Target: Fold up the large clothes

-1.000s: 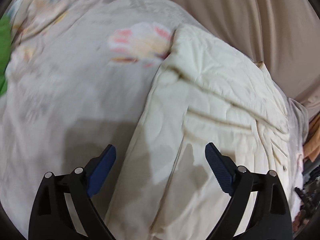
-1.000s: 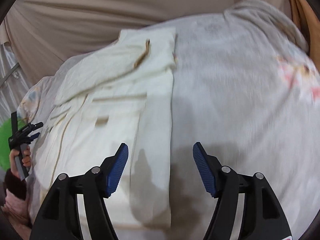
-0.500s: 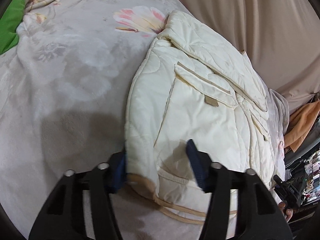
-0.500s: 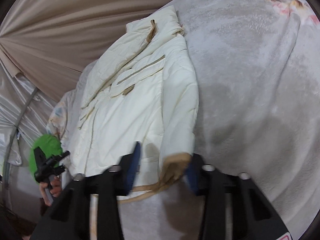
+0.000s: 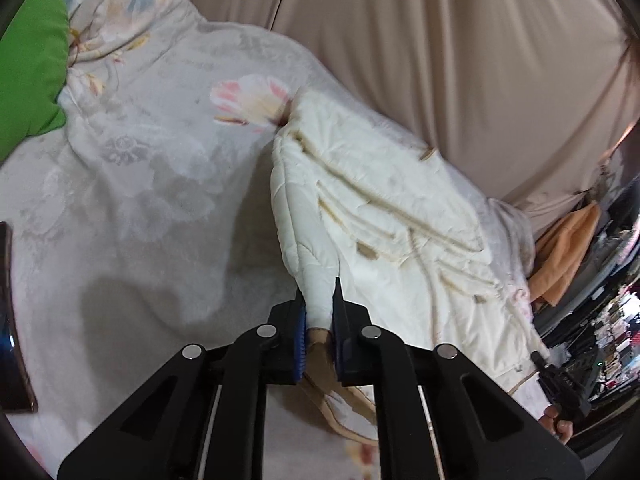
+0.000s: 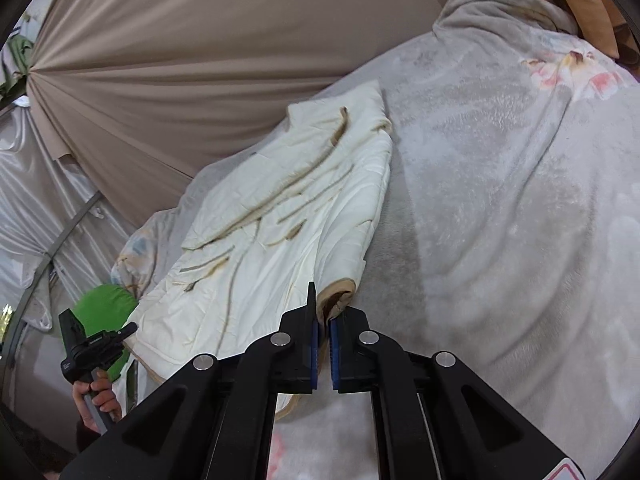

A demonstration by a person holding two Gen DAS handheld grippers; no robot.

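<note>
A cream quilted jacket (image 5: 384, 208) is laid on a bed covered by a pale grey fleece blanket (image 5: 140, 208) printed with faint flowers. The jacket is seen stretched lengthwise from the near edge of the bed toward a beige draped curtain (image 5: 440, 40) behind it. Tan piping is run along its seams, pocket flaps and hem, and several folded layers are stacked along its upper part, with the collar end lying farthest from the cameras. In the right wrist view, one long edge of the jacket (image 6: 280, 216) is lifted off the blanket (image 6: 500, 220) into a slack ridge. A green cushion (image 5: 28, 64) is placed at the far left corner of the bed, and an orange cloth (image 5: 568, 248) is hung beyond the bed on the right. The left hand-held gripper (image 5: 319, 320) is pointed downward at the near corner of the jacket; its jaws have just been closing and are now pinched on the tan-trimmed hem corner, which is drawn up between the blue pads. The right hand-held gripper (image 6: 323, 320) is angled down at the opposite near corner; its jaws have likewise just been closing and are pressed on the tan-edged fabric there. Each gripper is visible in the other's view, held by a hand (image 6: 96, 396) at the edge of the bed.
</note>
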